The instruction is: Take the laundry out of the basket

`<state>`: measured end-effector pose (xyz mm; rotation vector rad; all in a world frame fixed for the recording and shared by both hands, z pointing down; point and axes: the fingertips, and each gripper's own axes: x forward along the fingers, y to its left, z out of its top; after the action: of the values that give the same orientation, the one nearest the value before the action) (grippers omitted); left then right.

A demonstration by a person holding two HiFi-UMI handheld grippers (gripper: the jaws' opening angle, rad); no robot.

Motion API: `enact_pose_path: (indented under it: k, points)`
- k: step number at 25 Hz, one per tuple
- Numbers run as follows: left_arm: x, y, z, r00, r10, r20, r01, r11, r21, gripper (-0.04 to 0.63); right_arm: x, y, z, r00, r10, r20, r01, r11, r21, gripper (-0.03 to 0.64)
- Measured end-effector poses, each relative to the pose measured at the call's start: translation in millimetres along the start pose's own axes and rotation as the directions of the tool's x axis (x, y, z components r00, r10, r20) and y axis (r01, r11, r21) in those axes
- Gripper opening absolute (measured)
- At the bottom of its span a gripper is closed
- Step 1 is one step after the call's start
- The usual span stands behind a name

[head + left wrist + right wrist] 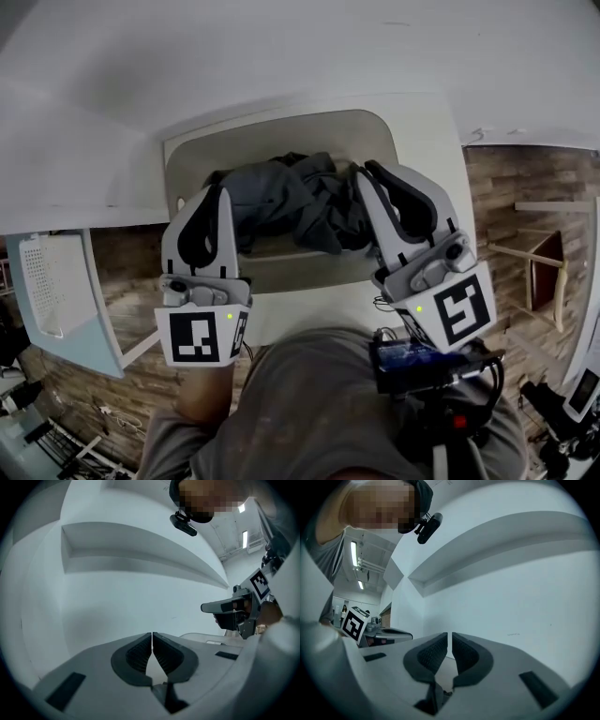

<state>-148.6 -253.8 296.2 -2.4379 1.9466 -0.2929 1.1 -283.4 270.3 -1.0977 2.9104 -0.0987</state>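
Left gripper [223, 195] closed, right gripper [362, 173] all but closed, both empty; dark laundry [292, 202] heaped in basket [281, 139], none out yet.

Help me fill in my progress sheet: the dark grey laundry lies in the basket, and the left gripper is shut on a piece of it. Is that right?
Not quite. The dark grey laundry does lie in the basket, and the left gripper is shut, but on nothing. The left gripper view shows its pads closed together with no cloth between them.
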Motion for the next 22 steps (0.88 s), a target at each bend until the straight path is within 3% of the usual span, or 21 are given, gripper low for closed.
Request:
enact_pose_path:
  k: [3, 7, 9, 11, 16, 22]
  points:
    - [13, 0, -6, 0.999, -0.042, -0.034, 0.041, 0.999, -0.029, 0.008, 12, -4, -6, 1.0, 0.017, -0.007, -0.017, 1.0, 0.013, 0.035]
    - [30, 1, -18, 0.993, -0.069, -0.093, 0.069, 0.998, 0.002, 0.012, 23, -12, -10, 1.0, 0.026, -0.008, -0.025, 0.999, 0.032, 0.035]
    - [36, 2, -29, 0.987, -0.08, -0.139, 0.08, 0.997, -0.003, 0.066, 28, -15, -13, 0.999, 0.039, -0.022, -0.037, 0.998, 0.058, 0.038]
    - [41, 1, -38, 0.981, -0.092, -0.172, 0.094, 0.996, 0.003, 0.079, 32, -18, -13, 0.998, 0.051, -0.024, -0.049, 0.996, 0.075, 0.04]
    - [51, -4, -69, 0.949, -0.138, -0.282, 0.143, 0.99, -0.005, 0.175, 40, -26, -23, 0.995, 0.065, -0.075, -0.059, 0.996, 0.073, 0.06]
    - [53, -2, -95, 0.916, -0.157, -0.368, 0.164, 0.986, -0.01, 0.207, 47, -30, -26, 0.993, 0.07, -0.096, -0.064, 0.996, 0.068, 0.064]
